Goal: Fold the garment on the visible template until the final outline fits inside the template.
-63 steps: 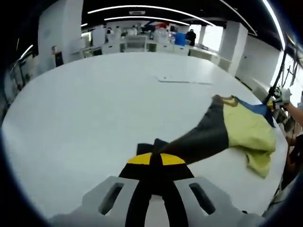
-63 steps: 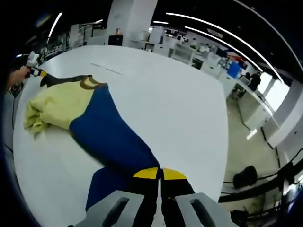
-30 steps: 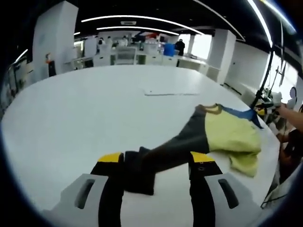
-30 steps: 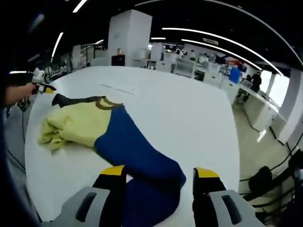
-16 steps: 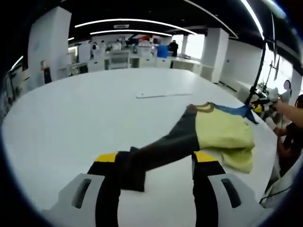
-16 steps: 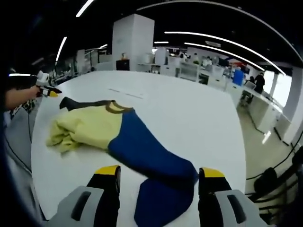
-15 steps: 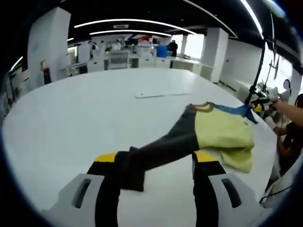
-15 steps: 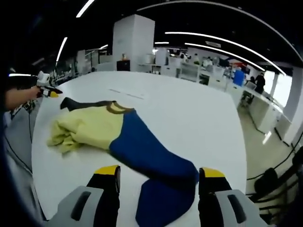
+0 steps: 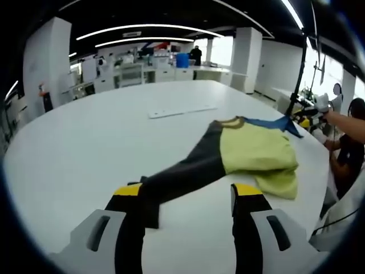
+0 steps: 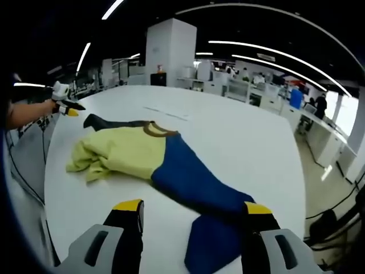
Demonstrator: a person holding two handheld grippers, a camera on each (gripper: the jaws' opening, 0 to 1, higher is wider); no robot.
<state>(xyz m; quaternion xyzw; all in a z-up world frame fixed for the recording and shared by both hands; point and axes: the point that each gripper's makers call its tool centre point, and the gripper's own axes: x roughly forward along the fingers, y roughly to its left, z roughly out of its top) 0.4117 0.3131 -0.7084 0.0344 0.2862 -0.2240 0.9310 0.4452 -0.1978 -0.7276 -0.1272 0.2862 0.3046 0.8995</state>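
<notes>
The garment lies spread on the white table point(image 9: 68, 148). It has a yellow-green body point(image 9: 256, 151), a dark grey sleeve point(image 9: 188, 171) and a blue sleeve point(image 9: 268, 122). My left gripper point(image 9: 187, 194) is open, and the dark sleeve's cuff lies loose on the table between its yellow-tipped jaws. In the right gripper view the blue sleeve point(image 10: 194, 182) runs from the yellow body point(image 10: 120, 151) to a folded cuff point(image 10: 208, 251) lying between the jaws of my open right gripper point(image 10: 193, 208). A thin pale template strip point(image 9: 177, 111) lies flat beyond the garment.
The other gripper point(image 9: 311, 114) shows at the table's right edge, held by a hand, and its counterpart point(image 10: 65, 105) at the left edge in the right gripper view. Desks, pillars and people stand far behind. The table edge point(image 10: 274, 228) runs close on the right.
Both grippers were shut on the sleeve cuffs, then opened and let them go. Since then both cameras have drawn back a little, and the sleeves lie still on the table.
</notes>
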